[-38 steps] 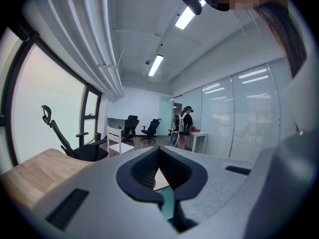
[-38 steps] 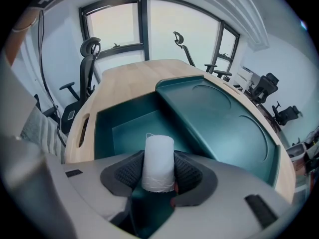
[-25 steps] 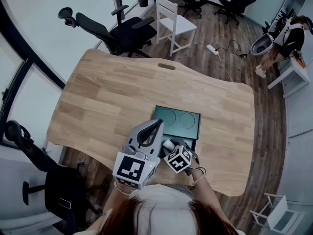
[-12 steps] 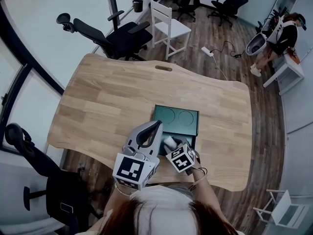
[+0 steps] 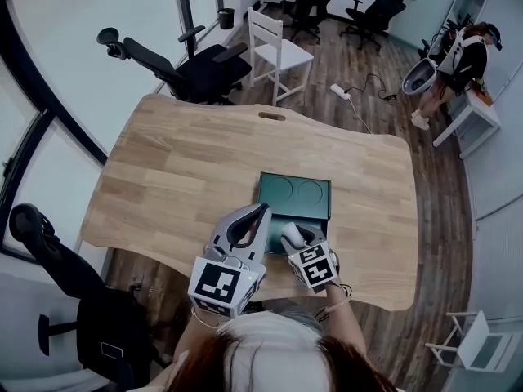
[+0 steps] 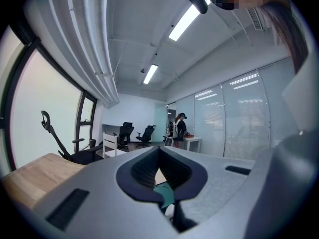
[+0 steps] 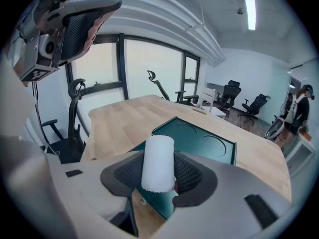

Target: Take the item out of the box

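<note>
A: Right gripper point(image 7: 158, 172) status?
B: Jaws wide, clamped on the white rolled cloth point(image 7: 158, 159), upright between the pads. Teal box point(image 7: 202, 139) just ahead, below. Left gripper point(image 6: 160, 169) closed, empty.

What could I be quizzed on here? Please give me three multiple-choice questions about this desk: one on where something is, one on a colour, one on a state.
1. Where is the white roll?
A. Lying inside the box
B. Between the jaws of the right gripper
C. On the floor

2. What colour is the box?
A. Red
B. Yellow
C. Dark green

3. What state is the box in?
A. Open
B. Taped shut
C. Upside down

Answers: 1 B, as the right gripper view shows the pads pressing on the roll's sides. 2 C, as it looks dark green from the head and right gripper views. 3 A, as the head view shows its inside, with two round hollows.
</note>
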Available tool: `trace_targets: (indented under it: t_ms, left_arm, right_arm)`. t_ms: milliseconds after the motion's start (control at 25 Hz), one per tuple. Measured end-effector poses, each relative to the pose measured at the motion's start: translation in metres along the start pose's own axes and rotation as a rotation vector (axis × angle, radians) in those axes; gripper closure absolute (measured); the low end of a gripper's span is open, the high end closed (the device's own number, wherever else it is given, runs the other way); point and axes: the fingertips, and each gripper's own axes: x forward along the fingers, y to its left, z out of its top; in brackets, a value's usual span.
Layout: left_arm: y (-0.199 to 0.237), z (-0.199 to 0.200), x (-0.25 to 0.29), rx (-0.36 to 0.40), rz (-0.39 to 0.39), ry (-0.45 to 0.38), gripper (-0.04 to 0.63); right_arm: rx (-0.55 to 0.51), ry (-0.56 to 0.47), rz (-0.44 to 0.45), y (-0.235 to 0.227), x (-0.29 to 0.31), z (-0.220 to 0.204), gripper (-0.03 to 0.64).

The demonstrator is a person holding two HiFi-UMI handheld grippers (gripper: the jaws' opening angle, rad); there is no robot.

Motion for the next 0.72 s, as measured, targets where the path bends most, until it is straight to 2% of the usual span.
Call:
trace_targets:
  t_ms: [720]
  left_arm:
    - [-0.023,-0.003,-0.061,0.009,-0.057,-0.023,0.591]
  right_arm:
    - [0.128,-0.265,-0.19,0.014,-0.083,0.034,0.42]
